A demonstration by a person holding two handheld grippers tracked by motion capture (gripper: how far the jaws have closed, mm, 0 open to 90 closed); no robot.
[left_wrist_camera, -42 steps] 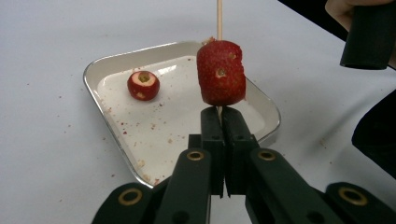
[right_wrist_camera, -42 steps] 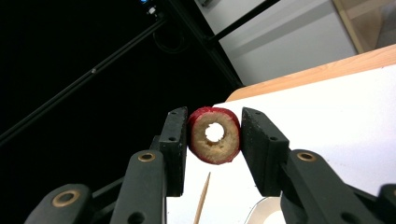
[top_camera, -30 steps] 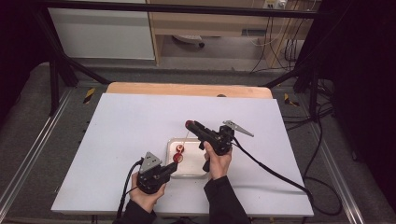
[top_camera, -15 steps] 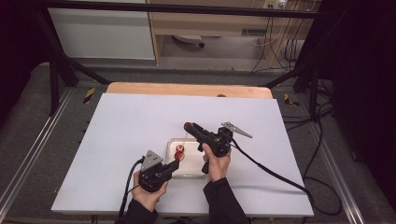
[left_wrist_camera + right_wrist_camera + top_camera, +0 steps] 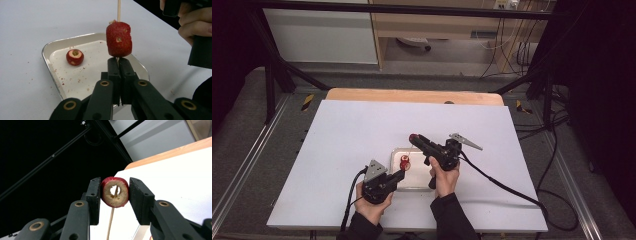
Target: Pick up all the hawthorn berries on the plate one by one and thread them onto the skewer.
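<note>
My left gripper [image 5: 403,171] [image 5: 119,60] is shut on the lower end of a thin wooden skewer [image 5: 118,10] that stands upright over a small metal tray [image 5: 396,151] [image 5: 47,47]. A red fruit piece [image 5: 119,39] [image 5: 404,162] is threaded on the skewer just above the jaws. My right gripper [image 5: 413,137] [image 5: 115,182] is higher, above the tray's far edge, shut on a red cored fruit ring [image 5: 115,192] [image 5: 414,136]. The skewer's tip [image 5: 115,192] shows in the ring's hole. Another red cored piece [image 5: 74,57] lies in the tray.
The tray sits near the front middle of a white tabletop [image 5: 352,135] with a wooden strip [image 5: 412,96] along the far edge. Cables [image 5: 507,187] trail from both grippers. Dark frame bars [image 5: 277,75] stand at the table's sides.
</note>
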